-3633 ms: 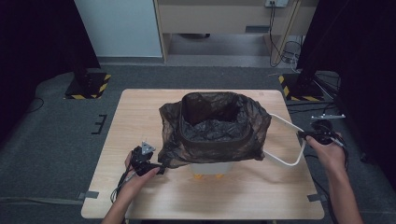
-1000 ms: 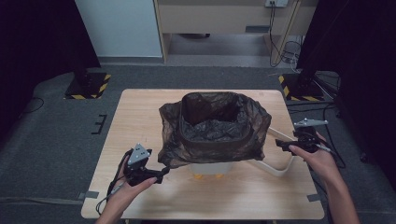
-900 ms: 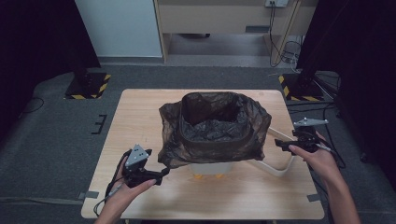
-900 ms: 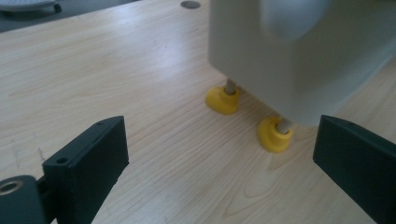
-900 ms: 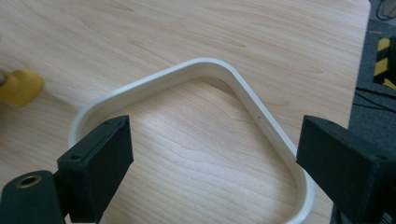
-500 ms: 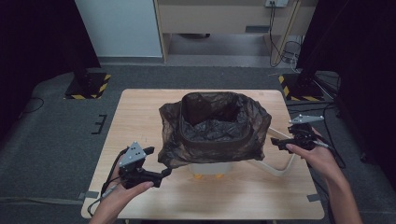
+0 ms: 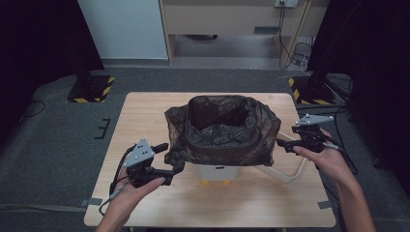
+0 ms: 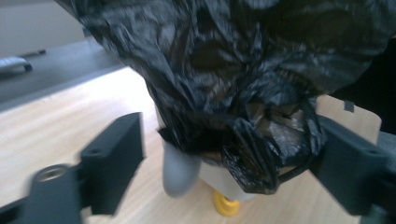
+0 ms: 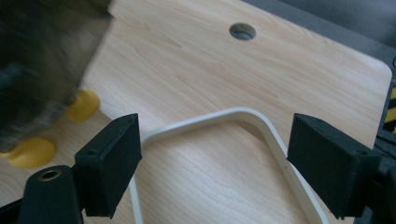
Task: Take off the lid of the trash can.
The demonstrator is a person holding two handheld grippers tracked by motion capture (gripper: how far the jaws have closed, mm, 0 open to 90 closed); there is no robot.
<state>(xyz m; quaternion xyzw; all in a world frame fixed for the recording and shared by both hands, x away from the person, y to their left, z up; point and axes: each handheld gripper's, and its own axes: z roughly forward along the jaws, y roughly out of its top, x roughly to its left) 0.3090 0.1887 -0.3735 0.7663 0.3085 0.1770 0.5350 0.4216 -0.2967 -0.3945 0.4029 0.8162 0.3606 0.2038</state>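
Both forearms reach in from the near edge, the left gripper (image 7: pixel 175 168) held low and pointing inward with its jaws apart after just narrowing a little, the right gripper (image 7: pixel 284 144) held farther forward, also pointing inward, jaws likewise parted and just narrowed.

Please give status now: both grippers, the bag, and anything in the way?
Left gripper open at bag hem, jaws just closing. Right gripper open, nothing between jaws. White handle lies below right gripper.
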